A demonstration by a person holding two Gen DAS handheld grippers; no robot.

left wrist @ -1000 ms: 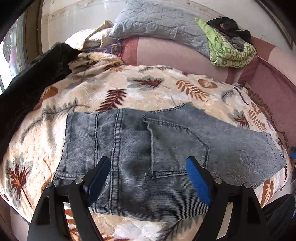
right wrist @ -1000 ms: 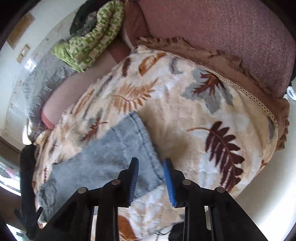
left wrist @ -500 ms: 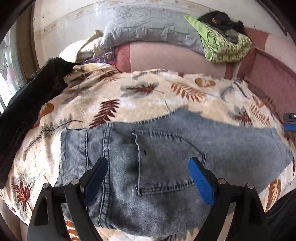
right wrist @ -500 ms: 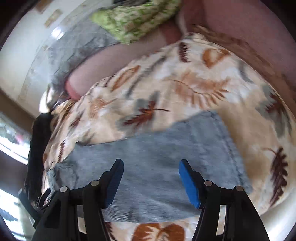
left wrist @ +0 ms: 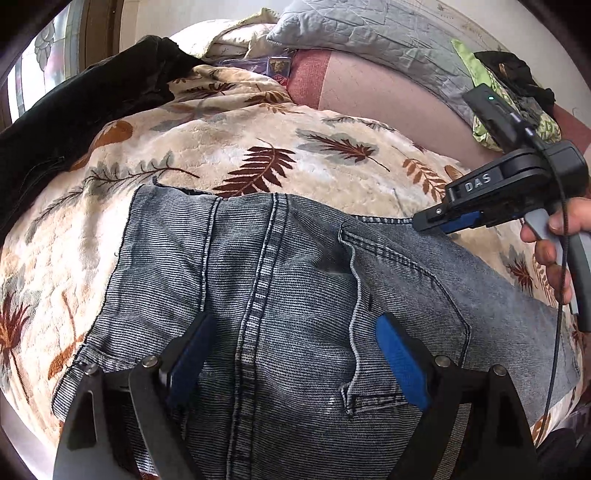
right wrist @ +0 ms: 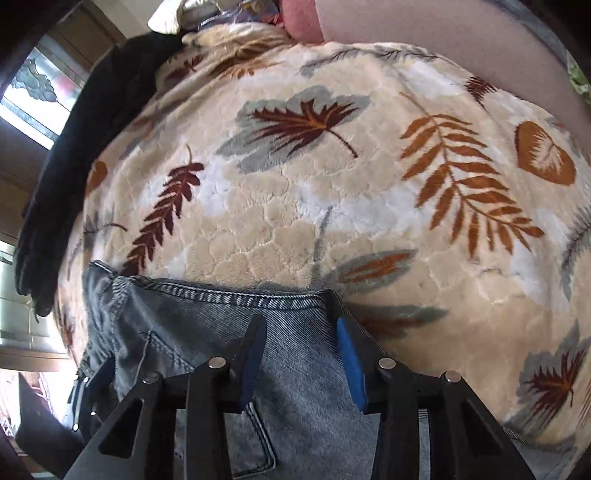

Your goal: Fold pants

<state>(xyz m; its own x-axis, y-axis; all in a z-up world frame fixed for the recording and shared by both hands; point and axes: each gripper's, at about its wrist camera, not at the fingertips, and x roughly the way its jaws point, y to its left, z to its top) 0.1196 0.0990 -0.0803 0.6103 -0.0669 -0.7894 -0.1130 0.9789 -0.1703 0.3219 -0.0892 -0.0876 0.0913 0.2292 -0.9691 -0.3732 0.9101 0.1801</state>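
Observation:
Grey-blue denim pants (left wrist: 295, 288) lie flat on a leaf-print blanket (left wrist: 229, 147), back pocket up. My left gripper (left wrist: 291, 354) is open, low over the seat seam near the front edge. My right gripper (right wrist: 301, 350) is open over the far seam edge of the pants (right wrist: 229, 325). In the left wrist view the right gripper (left wrist: 443, 221) reaches in from the right at that far edge, held by a hand.
A black garment (left wrist: 74, 110) lies at the left of the bed. A grey pillow (left wrist: 369, 33) and a green and black clothes pile (left wrist: 517, 92) sit on the pink backrest behind. The blanket (right wrist: 332, 184) stretches beyond the pants.
Both grippers have moved closer to the pants. The right gripper swung left from the leg end to the far edge near the pocket and opened from nearly shut.

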